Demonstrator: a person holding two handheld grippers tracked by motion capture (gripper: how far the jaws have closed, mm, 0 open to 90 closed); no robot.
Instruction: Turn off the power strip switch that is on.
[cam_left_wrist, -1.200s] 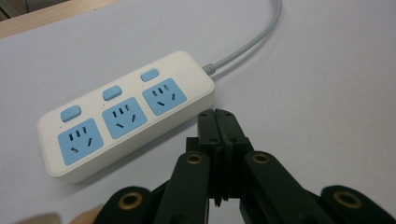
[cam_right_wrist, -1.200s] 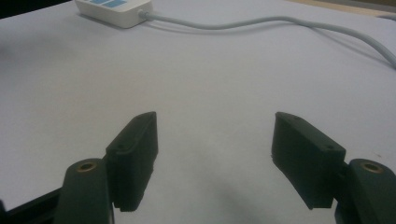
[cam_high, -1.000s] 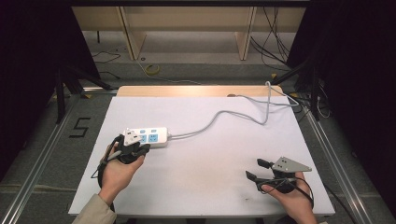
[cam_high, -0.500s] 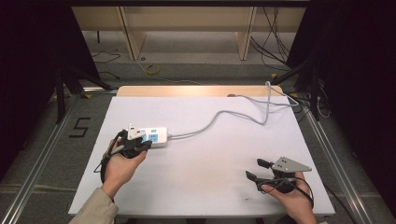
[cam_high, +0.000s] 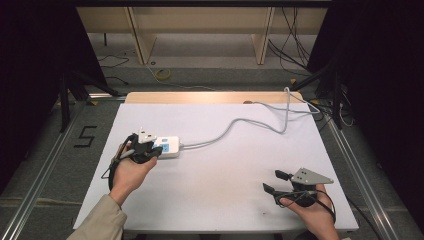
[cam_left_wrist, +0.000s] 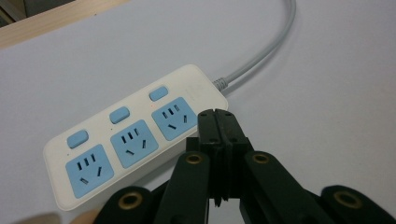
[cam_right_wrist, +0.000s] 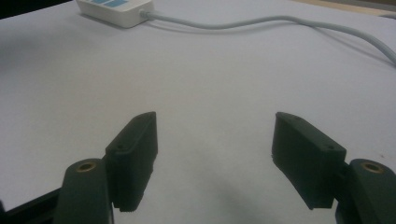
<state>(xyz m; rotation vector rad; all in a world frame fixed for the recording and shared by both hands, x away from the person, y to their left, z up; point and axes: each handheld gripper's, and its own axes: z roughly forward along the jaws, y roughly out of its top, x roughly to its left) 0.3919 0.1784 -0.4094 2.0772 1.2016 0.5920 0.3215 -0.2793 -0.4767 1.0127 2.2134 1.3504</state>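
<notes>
- My left claw (cam_left_wrist: 216, 122) sits with its two black jaws pressed flat together, nothing between them, tips just beside the cable end of a white plastic power strip (cam_left_wrist: 133, 135) with rounded corners.
- From the high view, that left claw (cam_high: 152, 148) rests over the strip's near-left part (cam_high: 169, 146), on the left half of the white matte bench (cam_high: 220, 190).
- The strip carries three light-blue socket panels and three light-blue oblong buttons in a row; I can read no brand or lettering on it.
- A smooth grey round cable (cam_high: 240, 122) leaves the strip's right end, snakes across the bench and loops over its far right edge; the right gripper view catches the same cable (cam_right_wrist: 261, 22) running across the top.
- My right claw (cam_right_wrist: 215, 154) stands with its jaws spread wide over bare bench, well apart from the strip; their inner faces look ribbed.
- In the high view the right claw (cam_high: 274, 181), topped by its grey three-cornered plate, sits near the bench's front right.
- A pale wooden strip (cam_high: 150, 97) edges the far side of the bench.
- A black "5" (cam_high: 86, 136) is marked on the grey floor to the left.
</notes>
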